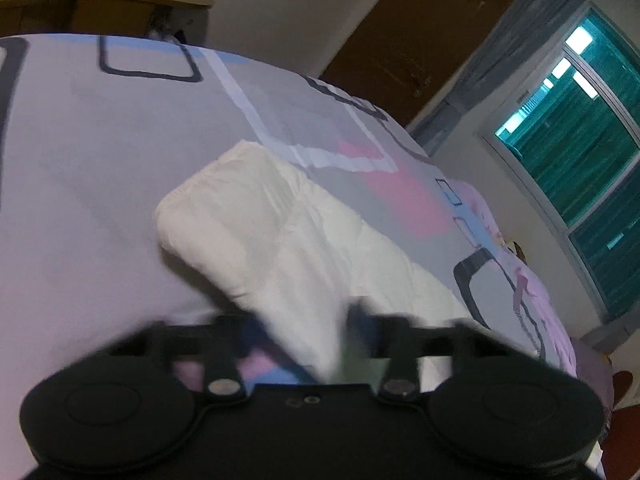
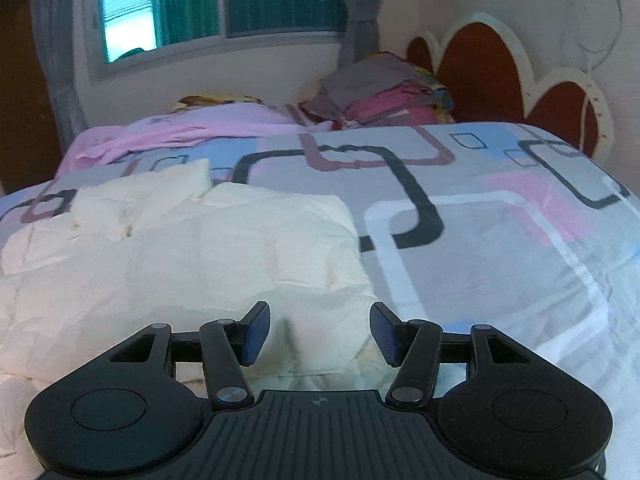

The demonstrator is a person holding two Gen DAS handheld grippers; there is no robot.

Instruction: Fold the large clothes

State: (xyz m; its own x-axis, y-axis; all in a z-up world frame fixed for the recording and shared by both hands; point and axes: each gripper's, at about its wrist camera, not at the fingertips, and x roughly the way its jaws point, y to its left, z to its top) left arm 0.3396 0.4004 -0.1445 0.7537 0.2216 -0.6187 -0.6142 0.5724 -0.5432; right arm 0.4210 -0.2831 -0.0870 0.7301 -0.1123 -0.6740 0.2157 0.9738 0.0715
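Left claw (image 1: 304,336): your left claw sits at the bottom centre of the left wrist view, badly blurred. Its fingers look drawn together on the near end of the cream garment (image 1: 256,232), so it is gripping that cloth.
Right claw (image 2: 318,334): in the right wrist view your right claw stands open at the bottom centre. The blue pads (image 2: 256,334) are apart, with cream cloth lying below the gap; they do not press on it.
Cream garment: in the left wrist view it runs from the claw up toward the middle of the frame, where a rounded folded end lies on the bed cover (image 1: 100,160). In the right wrist view it fills the lower left, crumpled, with a smaller raised fold toward the left middle.
Bed cover: grey with pink, blue and white blocks and dark looping outlines, spread under the garment in both views.
Pink cloth (image 2: 192,128): upper left of centre in the right wrist view, behind the garment.
Stack of folded clothes (image 2: 380,92): upper centre right, just beside the brown scalloped headboard (image 2: 484,64).
Window (image 2: 224,0): top left, with a grey curtain (image 2: 56,60) at its left.
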